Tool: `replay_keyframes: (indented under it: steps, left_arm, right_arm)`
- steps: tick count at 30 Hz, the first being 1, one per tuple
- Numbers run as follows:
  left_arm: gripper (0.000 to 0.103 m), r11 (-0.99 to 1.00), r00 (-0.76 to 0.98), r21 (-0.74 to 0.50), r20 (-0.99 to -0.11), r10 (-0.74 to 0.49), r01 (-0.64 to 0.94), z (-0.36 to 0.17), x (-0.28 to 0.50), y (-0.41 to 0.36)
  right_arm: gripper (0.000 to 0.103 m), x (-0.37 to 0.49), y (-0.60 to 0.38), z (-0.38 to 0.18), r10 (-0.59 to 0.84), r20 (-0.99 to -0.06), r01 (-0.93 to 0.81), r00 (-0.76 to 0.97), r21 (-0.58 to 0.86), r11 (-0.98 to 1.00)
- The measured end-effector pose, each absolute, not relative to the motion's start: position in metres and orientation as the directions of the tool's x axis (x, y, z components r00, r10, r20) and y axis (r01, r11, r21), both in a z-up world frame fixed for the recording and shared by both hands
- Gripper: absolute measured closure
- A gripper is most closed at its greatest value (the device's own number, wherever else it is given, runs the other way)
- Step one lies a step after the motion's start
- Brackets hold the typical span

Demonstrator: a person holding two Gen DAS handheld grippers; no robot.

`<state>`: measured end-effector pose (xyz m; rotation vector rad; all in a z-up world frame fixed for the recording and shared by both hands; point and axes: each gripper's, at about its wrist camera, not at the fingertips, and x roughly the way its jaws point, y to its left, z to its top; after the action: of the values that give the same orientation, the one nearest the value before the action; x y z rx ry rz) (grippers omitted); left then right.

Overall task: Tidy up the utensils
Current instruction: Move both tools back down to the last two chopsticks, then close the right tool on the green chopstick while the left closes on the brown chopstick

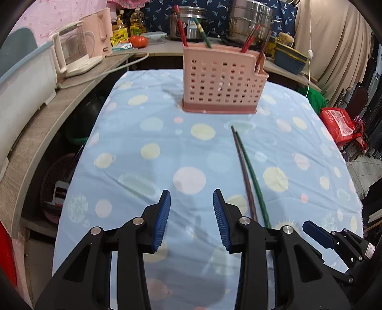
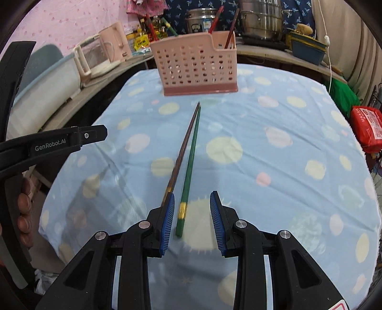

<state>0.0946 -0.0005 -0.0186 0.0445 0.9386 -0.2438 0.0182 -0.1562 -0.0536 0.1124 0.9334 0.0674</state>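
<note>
A pink perforated utensil holder (image 1: 222,81) stands at the far end of the table, with several red, green and brown chopsticks upright in it; it also shows in the right wrist view (image 2: 195,66). A brown chopstick (image 1: 243,171) and a green chopstick (image 1: 253,176) lie side by side on the cloth. In the right wrist view the green chopstick (image 2: 189,164) has its near end between my open right gripper's (image 2: 192,219) fingers; the brown chopstick (image 2: 182,152) runs behind the left finger. My left gripper (image 1: 192,219) is open and empty, left of the chopsticks.
The table (image 1: 143,143) has a blue dotted cloth. A counter on the left and behind holds a pink kettle (image 1: 100,35), a glass jug (image 1: 71,52), oil bottles, a tomato (image 1: 138,41) and steel pots (image 1: 250,21). A red bag (image 1: 339,124) sits on the right.
</note>
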Motion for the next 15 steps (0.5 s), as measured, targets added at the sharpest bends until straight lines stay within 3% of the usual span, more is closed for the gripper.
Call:
replay_keyframes:
  steps: [15]
  left_arm:
    - [0.068,0.975,0.516,-0.069,-0.839,-0.172,0.213,-0.047,0.077,0.000]
  right_arm:
    - [0.078,0.022,-0.141,-0.077,0.098,-0.825,-0.034,0.556,0.096,0.995]
